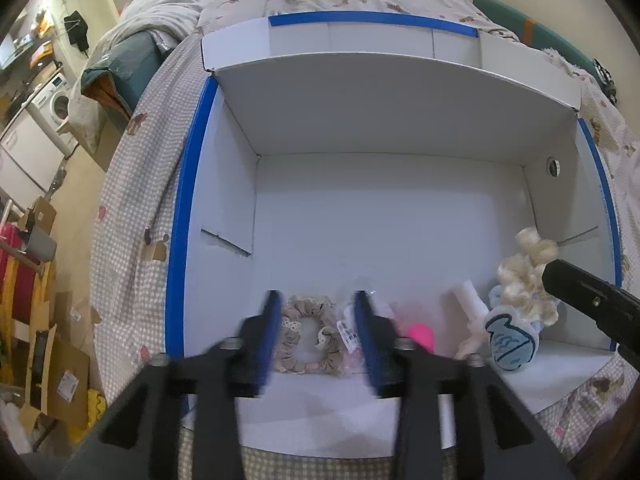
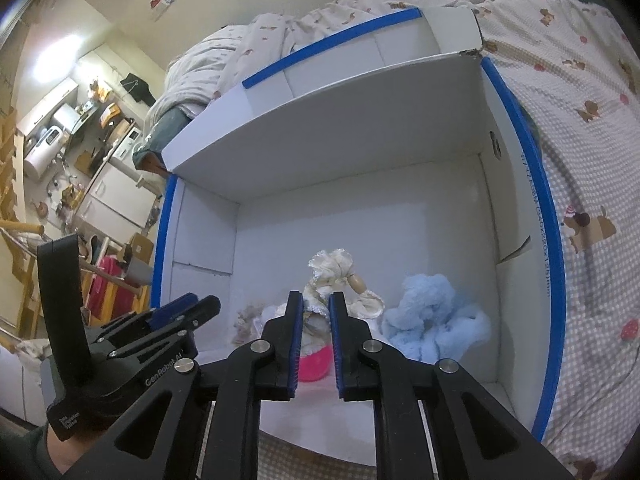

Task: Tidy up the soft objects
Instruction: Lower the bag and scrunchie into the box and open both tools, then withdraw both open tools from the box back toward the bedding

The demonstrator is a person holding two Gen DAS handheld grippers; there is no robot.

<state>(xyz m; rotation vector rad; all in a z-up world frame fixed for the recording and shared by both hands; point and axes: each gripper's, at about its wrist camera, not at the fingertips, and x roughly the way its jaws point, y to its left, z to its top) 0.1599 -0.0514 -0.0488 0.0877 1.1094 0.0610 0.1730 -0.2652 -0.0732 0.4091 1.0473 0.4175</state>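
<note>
The left gripper [image 1: 316, 332] hangs spread over the beige scrunchie [image 1: 308, 336] on the floor of the white box [image 1: 380, 216]. The right gripper [image 2: 314, 320], narrowly parted, holds nothing just short of the cream-haired doll [image 2: 332, 276]. Both look light and squashy; I'd pinch the scrunchie's gathered band, since it should compress without slipping.

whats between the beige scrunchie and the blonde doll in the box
In the left wrist view, a clear packet and a pink object lie between the beige scrunchie and the blonde doll, with a white roll beside the doll.
</note>
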